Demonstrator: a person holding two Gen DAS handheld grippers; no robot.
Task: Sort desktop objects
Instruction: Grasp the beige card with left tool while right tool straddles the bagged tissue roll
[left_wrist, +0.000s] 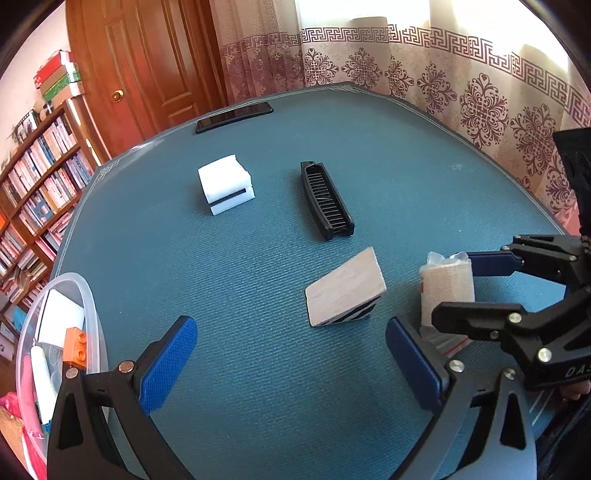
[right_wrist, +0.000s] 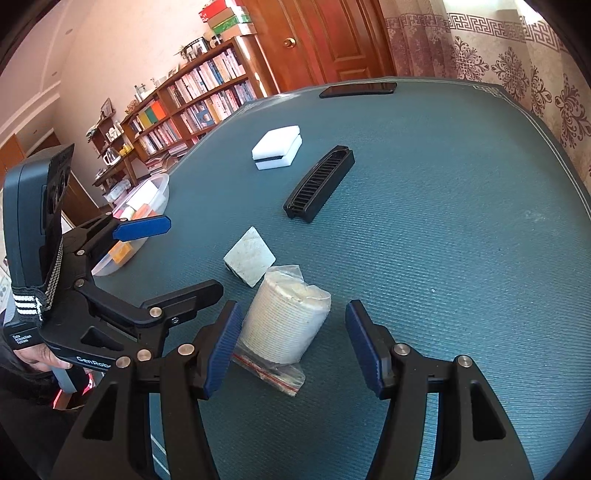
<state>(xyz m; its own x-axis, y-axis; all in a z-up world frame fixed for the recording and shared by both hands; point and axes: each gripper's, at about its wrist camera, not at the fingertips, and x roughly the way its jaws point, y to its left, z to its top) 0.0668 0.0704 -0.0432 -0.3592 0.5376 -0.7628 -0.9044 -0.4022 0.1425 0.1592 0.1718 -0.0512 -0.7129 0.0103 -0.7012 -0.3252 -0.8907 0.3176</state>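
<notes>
Nearest, right hand-held gripper (right_wrist: 291, 347): jaws apart, straddling the white bandage roll in clear plastic wrap (right_wrist: 284, 321) on the teal counter (right_wrist: 461, 240).
Left hand-held gripper (left_wrist: 291, 362): jaws apart, empty.
Middle: pale wooden wedge block (left_wrist: 345, 291).
Farther: black folding comb (left_wrist: 325, 201), white foam block (left_wrist: 226, 188).

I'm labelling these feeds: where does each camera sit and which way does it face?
Left wrist: on the left gripper, facing across the table to the curtain; right gripper enters at right.
Right wrist: on the right gripper, over the bandage roll, facing the bookshelf; left gripper and a hand show.
Shared: comb, white block, phone.
</notes>
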